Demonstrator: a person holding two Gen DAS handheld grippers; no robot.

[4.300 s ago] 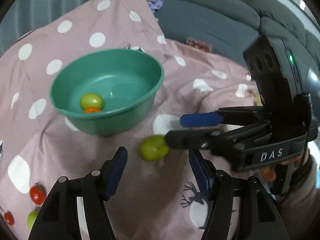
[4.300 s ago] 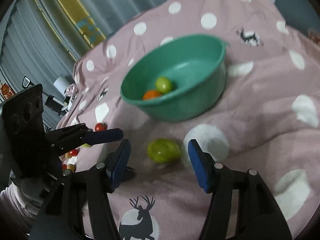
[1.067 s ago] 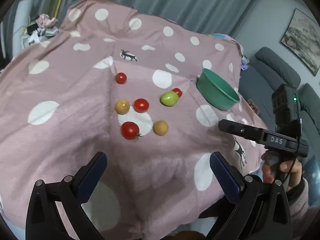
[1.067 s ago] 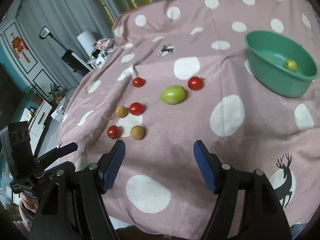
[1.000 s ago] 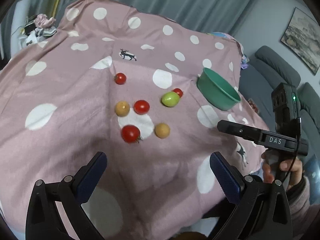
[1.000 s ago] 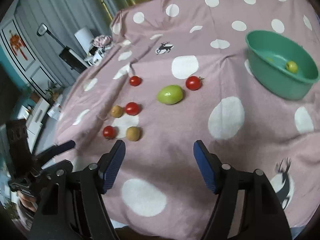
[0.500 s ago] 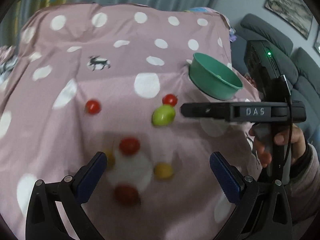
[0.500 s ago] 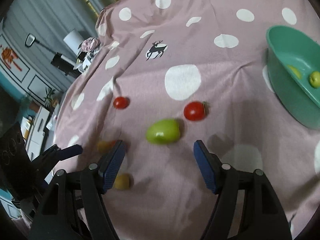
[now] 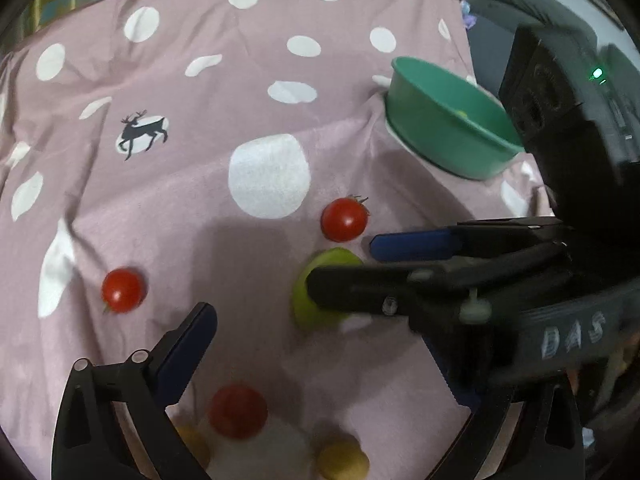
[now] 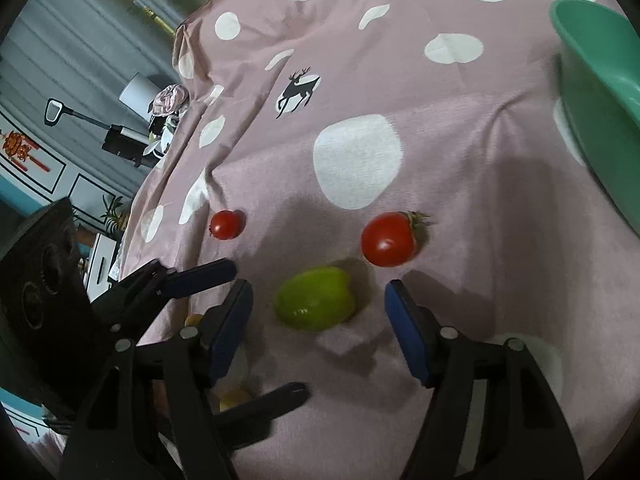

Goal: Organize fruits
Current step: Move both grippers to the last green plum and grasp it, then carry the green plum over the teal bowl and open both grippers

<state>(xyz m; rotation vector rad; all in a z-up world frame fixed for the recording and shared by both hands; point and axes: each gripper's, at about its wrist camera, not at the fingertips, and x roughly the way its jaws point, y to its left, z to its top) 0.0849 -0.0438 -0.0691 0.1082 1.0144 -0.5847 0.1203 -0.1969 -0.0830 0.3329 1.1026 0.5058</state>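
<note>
- The right gripper (image 10: pixel 318 310) has its fingers (image 10: pixel 230 326) spread wide on either side of the green fruit (image 10: pixel 316 309), which lies on the pink dotted cloth (image 10: pixel 360 92) and touches neither pad.
- A large red tomato (image 10: pixel 387 239) sits just beside the green fruit, toward the green bowl (image 10: pixel 600 92).
- The bowl stands at the far right of the cloth, well apart from the loose fruit.
- A smaller red tomato (image 10: pixel 227 224) lies off to the left.
- The left gripper (image 10: pixel 256 334) is released too, its fingers (image 9: pixel 188 344) parted and empty, near a red tomato (image 9: pixel 238 411) and two yellowish fruits (image 9: pixel 343 460).
</note>
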